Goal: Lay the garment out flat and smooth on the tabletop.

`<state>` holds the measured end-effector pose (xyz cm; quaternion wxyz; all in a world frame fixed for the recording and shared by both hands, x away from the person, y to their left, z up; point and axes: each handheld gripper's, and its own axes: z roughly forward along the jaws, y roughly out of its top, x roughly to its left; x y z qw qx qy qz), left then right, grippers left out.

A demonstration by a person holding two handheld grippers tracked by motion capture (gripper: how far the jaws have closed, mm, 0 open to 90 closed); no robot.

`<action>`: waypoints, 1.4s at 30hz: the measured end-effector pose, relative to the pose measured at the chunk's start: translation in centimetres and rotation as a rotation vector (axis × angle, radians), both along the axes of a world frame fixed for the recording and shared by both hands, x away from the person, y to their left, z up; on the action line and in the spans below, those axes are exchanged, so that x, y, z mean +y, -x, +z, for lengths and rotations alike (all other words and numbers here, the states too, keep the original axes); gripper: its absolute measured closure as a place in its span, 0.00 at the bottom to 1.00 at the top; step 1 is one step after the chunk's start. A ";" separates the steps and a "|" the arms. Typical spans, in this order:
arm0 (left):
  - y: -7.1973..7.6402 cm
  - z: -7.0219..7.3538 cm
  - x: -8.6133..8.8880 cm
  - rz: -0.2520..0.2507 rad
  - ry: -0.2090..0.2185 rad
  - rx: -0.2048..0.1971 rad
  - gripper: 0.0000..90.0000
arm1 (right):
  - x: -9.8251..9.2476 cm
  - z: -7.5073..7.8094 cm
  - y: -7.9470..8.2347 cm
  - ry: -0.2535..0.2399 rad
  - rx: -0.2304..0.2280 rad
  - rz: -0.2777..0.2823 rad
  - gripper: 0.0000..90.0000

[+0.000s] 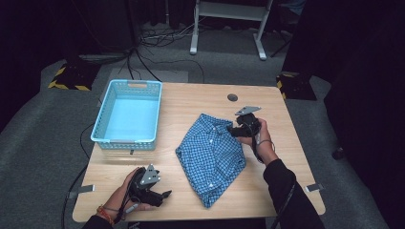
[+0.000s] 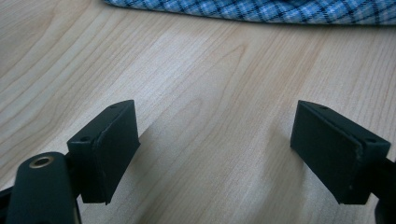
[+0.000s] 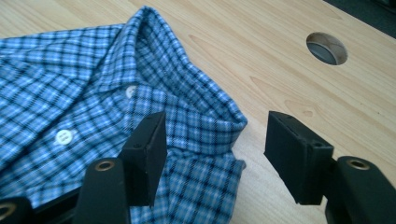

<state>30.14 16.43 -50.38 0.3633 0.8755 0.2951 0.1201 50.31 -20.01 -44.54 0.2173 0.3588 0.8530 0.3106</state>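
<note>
I see the folded blue-and-black checked cotton shirt (image 1: 211,153) lying flat on the light wooden table (image 1: 282,191), right of the pale blue plastic basket (image 1: 128,114). My right gripper (image 1: 232,130) sits at the shirt's collar corner; in the right gripper view its 2 jaws stand apart, clamping nothing, with the collar (image 3: 205,119) just under and between them. My left gripper (image 1: 165,196) rests near the table's front edge, jaws spread wide over bare wood, the shirt's hem (image 2: 261,10) a little beyond them.
</note>
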 end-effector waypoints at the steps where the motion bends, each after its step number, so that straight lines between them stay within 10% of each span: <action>1: 0.0 0.0 0.0 0.000 0.000 0.000 0.17 | -0.1 0.2 0.4 -0.005 0.007 0.013 0.41; 42: 0.1 0.0 -0.1 0.011 -0.005 0.004 0.17 | 0.4 -1.1 10.9 0.021 0.065 0.298 0.31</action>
